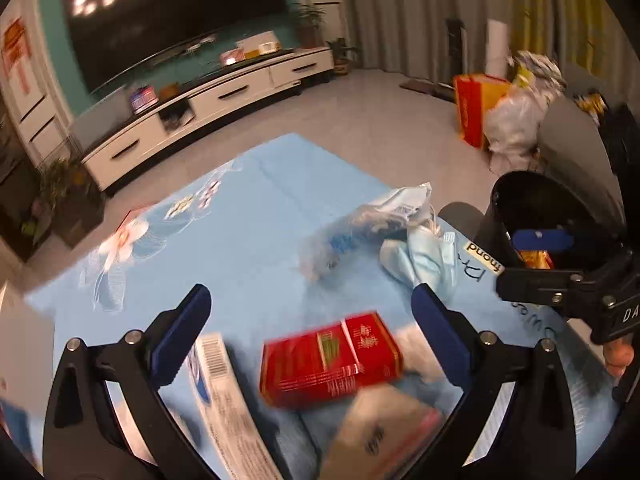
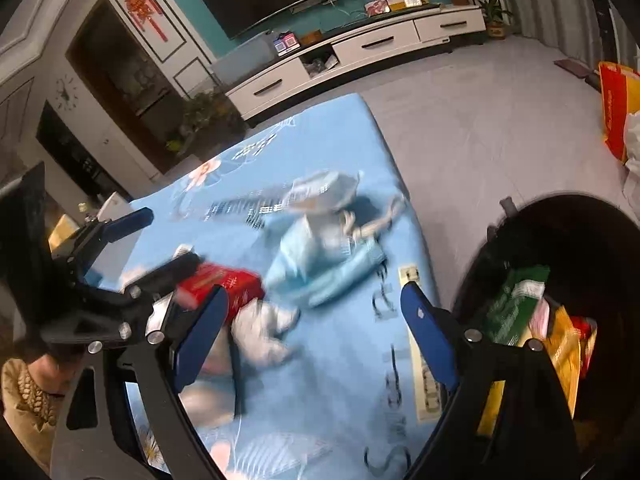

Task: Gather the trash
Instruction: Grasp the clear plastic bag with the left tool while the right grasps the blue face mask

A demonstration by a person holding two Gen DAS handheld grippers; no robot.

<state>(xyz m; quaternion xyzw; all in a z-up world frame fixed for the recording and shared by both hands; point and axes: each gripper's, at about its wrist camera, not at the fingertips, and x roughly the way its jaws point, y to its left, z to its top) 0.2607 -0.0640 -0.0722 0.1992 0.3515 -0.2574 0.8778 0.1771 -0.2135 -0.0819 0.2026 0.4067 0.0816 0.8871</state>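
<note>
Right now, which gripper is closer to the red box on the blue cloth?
Left. The left gripper hangs open right over the red box, which lies between its fingers. The right gripper is open off to the side, by the black bin.

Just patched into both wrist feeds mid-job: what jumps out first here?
The red box lies on the blue floral cloth, right between the open left gripper fingers. Farther back sits a crumpled pile of pale blue wrappers. Off the table's right edge stands a black bin already holding green and yellow packets, beside the open, empty right gripper.
</note>
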